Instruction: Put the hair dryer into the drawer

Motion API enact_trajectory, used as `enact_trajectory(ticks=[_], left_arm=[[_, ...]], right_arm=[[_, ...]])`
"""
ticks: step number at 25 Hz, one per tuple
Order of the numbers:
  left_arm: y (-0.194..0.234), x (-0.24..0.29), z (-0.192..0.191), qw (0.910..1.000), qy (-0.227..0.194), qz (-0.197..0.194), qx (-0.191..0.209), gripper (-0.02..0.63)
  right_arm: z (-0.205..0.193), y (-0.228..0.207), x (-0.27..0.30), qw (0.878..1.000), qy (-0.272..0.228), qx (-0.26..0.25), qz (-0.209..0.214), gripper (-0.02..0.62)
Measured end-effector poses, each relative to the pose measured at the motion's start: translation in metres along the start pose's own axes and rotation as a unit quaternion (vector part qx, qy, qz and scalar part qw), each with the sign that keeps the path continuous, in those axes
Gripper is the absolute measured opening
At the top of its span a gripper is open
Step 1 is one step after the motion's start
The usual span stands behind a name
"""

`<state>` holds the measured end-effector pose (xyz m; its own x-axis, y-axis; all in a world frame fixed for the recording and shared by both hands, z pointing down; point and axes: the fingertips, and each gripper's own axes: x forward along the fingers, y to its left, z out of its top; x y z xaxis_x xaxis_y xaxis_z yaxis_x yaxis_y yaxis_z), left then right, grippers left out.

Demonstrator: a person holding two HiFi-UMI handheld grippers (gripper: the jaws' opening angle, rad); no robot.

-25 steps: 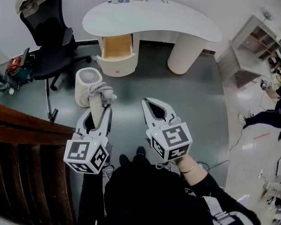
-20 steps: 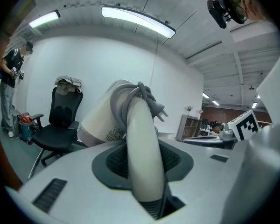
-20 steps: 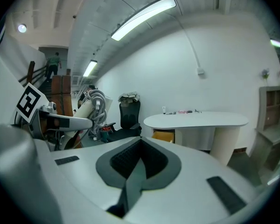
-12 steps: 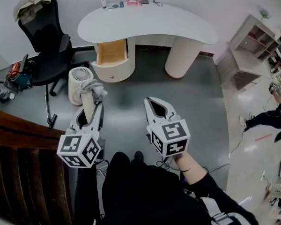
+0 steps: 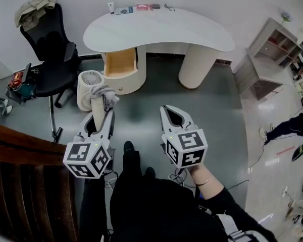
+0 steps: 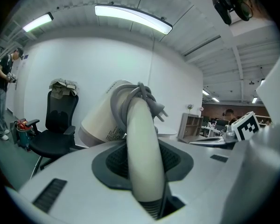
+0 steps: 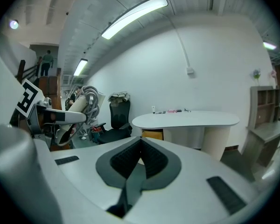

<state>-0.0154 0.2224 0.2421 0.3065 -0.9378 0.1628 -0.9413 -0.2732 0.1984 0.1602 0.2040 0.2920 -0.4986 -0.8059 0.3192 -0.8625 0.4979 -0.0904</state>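
Observation:
A cream hair dryer (image 5: pixel 98 104) with its grey cord wound round the body is held by its handle (image 6: pixel 142 157) in my left gripper (image 5: pixel 102 114), whose jaws are shut on it. The dryer's body (image 6: pixel 102 120) sticks out beyond the jaws and also shows in the right gripper view (image 7: pixel 81 104). My right gripper (image 5: pixel 170 113) hangs beside it, shut and with nothing in it (image 7: pixel 140 141). Ahead, the wooden drawer (image 5: pixel 120 62) stands open under the left end of the white desk (image 5: pixel 192 32). Both grippers are well short of the drawer, above the grey floor.
A white round fan unit (image 5: pixel 90 82) stands on the floor left of the drawer. A black office chair (image 5: pixel 53 49) with cloth on its back is further left. Dark wooden stairs (image 5: pixel 20 155) run along my left. A shelf unit (image 5: pixel 270 52) stands right. Small items (image 5: pixel 141 7) lie on the desk's back edge.
The person has taken a step, one foot now forward between the grippers. Both grippers have shifted slightly with the walk. The left one still holds the hair dryer.

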Motion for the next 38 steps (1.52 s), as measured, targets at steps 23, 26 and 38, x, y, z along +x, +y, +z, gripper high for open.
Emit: enact_trajectory(ticks=[23,26,38], left_arm=[[0.050,0.061,0.004,0.9998,0.014,-0.015,-0.008,0.140],[0.063,0.079,0.005,0.9996,0.016,-0.019,-0.015,0.140],[0.132,0.146,0.008,0.9975,0.050,-0.031,-0.041,0.140]], right_arm=[[0.016,0.009,0.076,1.000,0.017,-0.018,0.003,0.002],[0.021,0.005,0.097,1.000,0.020,-0.019,-0.001,0.002],[0.042,0.003,0.196,0.999,0.046,-0.015,-0.010,0.002]])
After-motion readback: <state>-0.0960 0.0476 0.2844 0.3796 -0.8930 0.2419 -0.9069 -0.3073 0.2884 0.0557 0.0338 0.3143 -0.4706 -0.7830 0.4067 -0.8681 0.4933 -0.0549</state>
